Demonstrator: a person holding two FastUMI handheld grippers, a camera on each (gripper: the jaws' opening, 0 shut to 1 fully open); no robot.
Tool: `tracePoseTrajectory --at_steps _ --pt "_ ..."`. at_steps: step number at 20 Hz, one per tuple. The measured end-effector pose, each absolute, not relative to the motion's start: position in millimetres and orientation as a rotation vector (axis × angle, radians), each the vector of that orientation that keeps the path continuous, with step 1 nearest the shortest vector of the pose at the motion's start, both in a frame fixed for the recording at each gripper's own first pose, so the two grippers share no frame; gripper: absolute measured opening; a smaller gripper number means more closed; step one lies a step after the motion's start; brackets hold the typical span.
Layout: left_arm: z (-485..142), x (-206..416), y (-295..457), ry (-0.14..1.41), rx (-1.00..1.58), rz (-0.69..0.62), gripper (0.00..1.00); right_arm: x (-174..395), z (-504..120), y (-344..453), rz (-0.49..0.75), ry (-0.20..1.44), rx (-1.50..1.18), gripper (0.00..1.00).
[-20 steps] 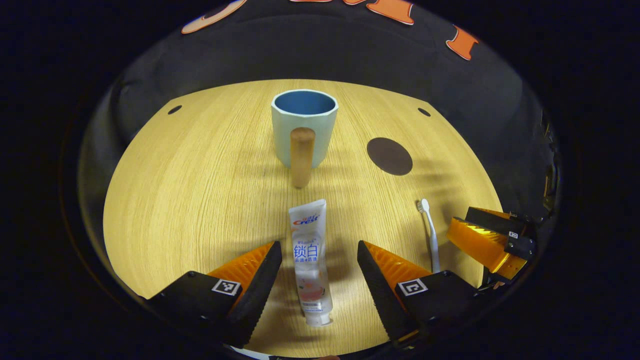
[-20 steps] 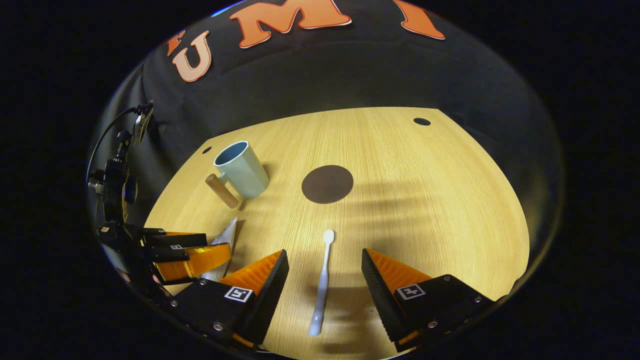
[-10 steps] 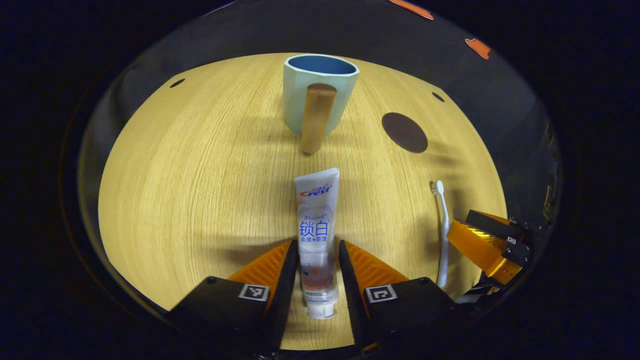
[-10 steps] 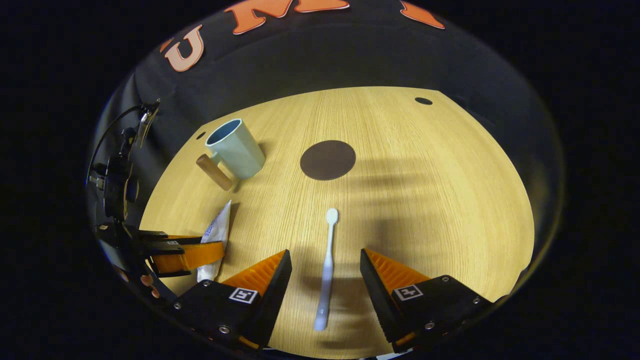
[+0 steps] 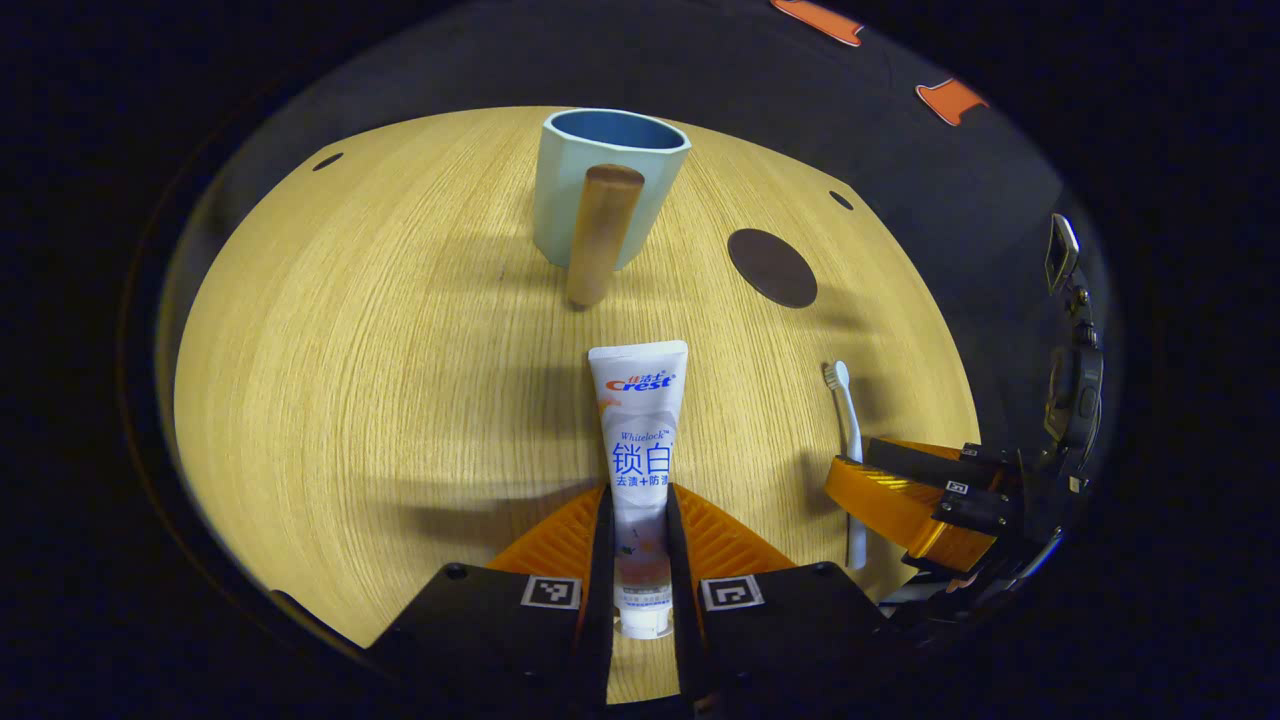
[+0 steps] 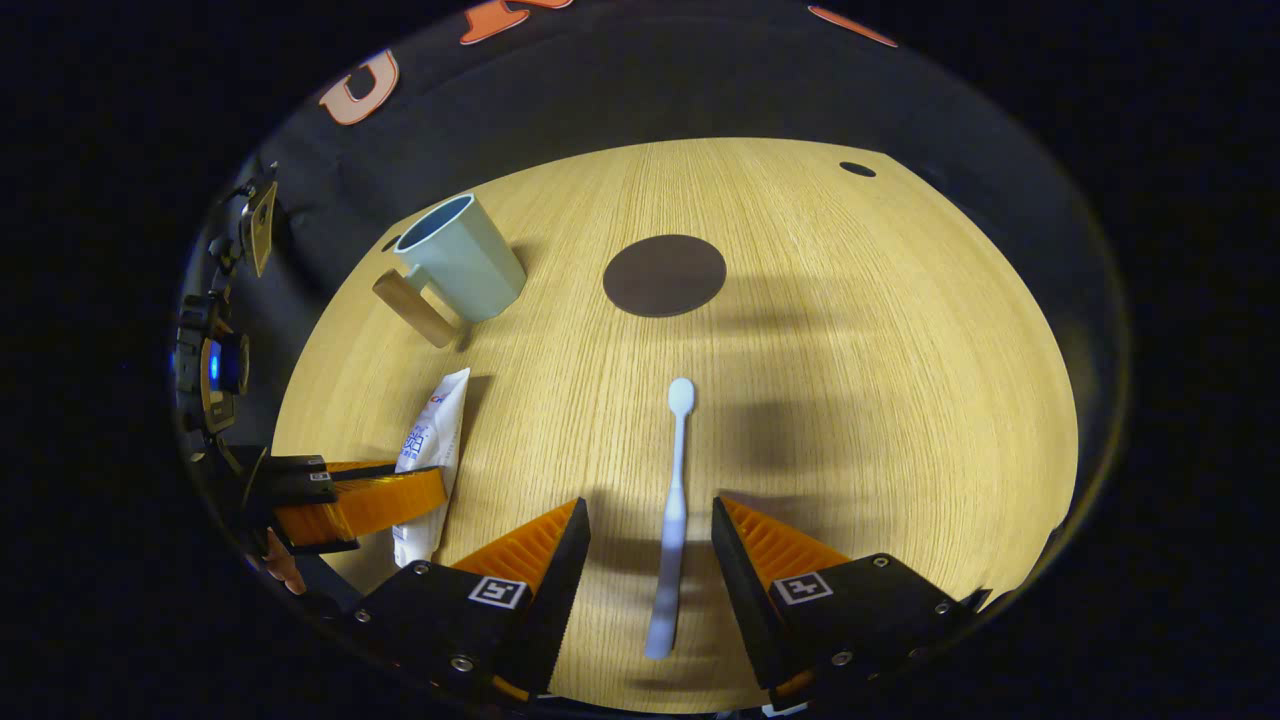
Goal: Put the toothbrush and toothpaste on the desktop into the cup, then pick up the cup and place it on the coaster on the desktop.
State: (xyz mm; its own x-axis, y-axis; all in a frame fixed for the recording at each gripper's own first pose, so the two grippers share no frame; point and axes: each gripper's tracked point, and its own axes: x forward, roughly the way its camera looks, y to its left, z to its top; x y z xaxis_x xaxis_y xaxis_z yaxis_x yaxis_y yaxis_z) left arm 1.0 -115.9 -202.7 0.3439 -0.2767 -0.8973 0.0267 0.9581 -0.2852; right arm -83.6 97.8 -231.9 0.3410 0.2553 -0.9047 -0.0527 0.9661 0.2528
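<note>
On desk: left gripper [image 5: 637, 545] clamped on paste [image 5: 640, 450] near cap; right gripper [image 6: 650, 560] wide astride brush [image 6: 674, 510]. Cup [image 5: 605, 185] far, coaster [image 5: 772, 267] right. Step: grasping. Next: lift, drop into cup.

Cup [image 5: 608, 180] — pale mint outside, blue inside, plain wood-tone handle [image 5: 597, 235]. Toothpaste [image 5: 637, 440] nearest the cup handle: white tube, blue and red print, pinkish patch low down, white cap. Coaster [image 5: 771, 267] beside the cup — flat dark brown, no pattern. Toothbrush [image 6: 673, 510] past the coaster: all white. Desktop [image 6: 850, 350] light yellow wood grain, fine straight lines.
</note>
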Motion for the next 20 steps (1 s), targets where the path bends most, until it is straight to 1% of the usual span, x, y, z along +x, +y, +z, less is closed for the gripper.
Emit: tracePoseTrajectory --at_steps 1,2,3,4,5,6,7,8,9,10,16,20 --pt "-202 4 -114 1.191 -0.229 -0.194 0.30 -82 -234 97 0.197 1.212 0.179 0.74" --pt "-199 6 -111 1.175 -0.220 -0.190 0.31 -83 -235 95 0.195 1.205 0.152 0.68" --pt "-197 9 -108 1.160 -0.209 -0.179 0.30 -84 -237 93 0.202 1.201 0.107 0.64" --pt "-196 12 -106 1.148 -0.197 -0.169 0.30 -84 -238 92 0.212 1.187 0.051 0.54" --pt "-195 14 -104 1.138 -0.190 -0.163 0.30 -84 -238 89 0.214 1.181 -0.003 0.51" --pt "-195 15 -105 1.127 -0.185 -0.162 0.30 -83 -238 87 0.209 1.173 -0.030 0.37" --pt "-193 17 -104 1.112 -0.179 -0.161 0.30 -83 -238 89 0.205 1.178 -0.023 0.31" --pt "-192 19 -103 1.096 -0.174 -0.160 0.30 -83 -236 88 0.196 1.175 -0.013 0.22" --pt "-188 21 -102 1.078 -0.170 -0.157 0.30 -83 -237 88 0.199 1.174 -0.004 0.15" --pt "-181 22 -101 1.060 -0.165 -0.149 0.30 -83 -236 86 0.199 1.171 0.001 0.10" --pt "-155 32 -94 0.924 -0.128 -0.133 0.30 -82 -233 100 0.230 1.128 0.108 0.08" --pt "-135 38 -92 0.834 -0.114 -0.132 0.30 -69 -219 102 0.244 1.049 0.130 0.07"
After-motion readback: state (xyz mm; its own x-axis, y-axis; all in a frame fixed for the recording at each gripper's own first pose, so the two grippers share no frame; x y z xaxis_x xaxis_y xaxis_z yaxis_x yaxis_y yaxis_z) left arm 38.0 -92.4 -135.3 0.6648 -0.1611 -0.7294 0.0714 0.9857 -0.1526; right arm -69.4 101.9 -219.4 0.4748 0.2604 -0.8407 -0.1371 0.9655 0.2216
